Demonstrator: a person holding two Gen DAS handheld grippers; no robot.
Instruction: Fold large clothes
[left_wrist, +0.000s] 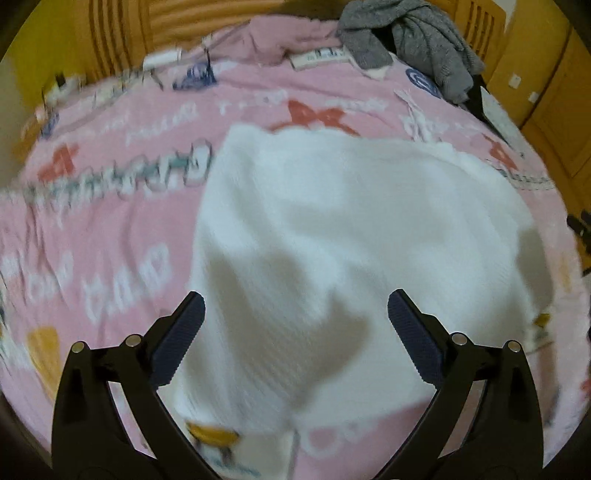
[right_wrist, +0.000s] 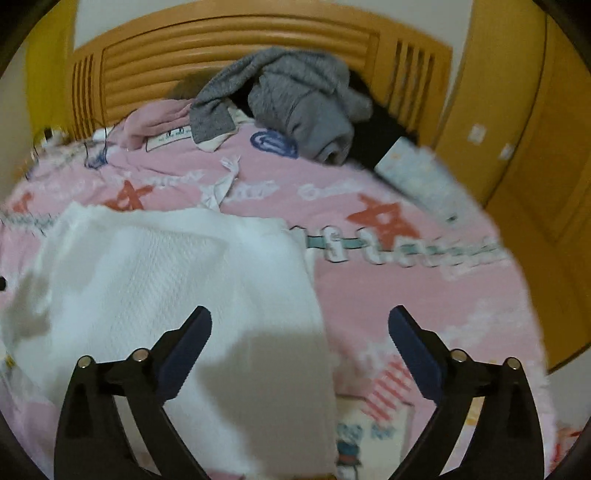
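Now above the bed, both grippers wide apart and empty.

Left gripper (left_wrist: 295, 321): fingers (left_wrist: 181, 339) spread wide, nothing clamped, hovering over the white garment (left_wrist: 332, 221), which spans the gap between the pads and runs on ahead of the tips. Right gripper (right_wrist: 299, 332): fingers (right_wrist: 188, 343) likewise at full spread, gripping nothing; white garment (right_wrist: 166, 277) under the left finger and reaching partway into the gap, straight edge running down between the two fingers, bare pink bedspread (right_wrist: 424, 295) under the right finger. Lying flat on the pink bedspread (left_wrist: 110, 221), textured knit, looks folded over, though blur hides the layers. Well beyond the fingertips, a crumpled grey garment (right_wrist: 303, 99) against the wooden headboard (right_wrist: 229, 48). Grey garment (left_wrist: 417, 40) far ahead and right of the left tips.
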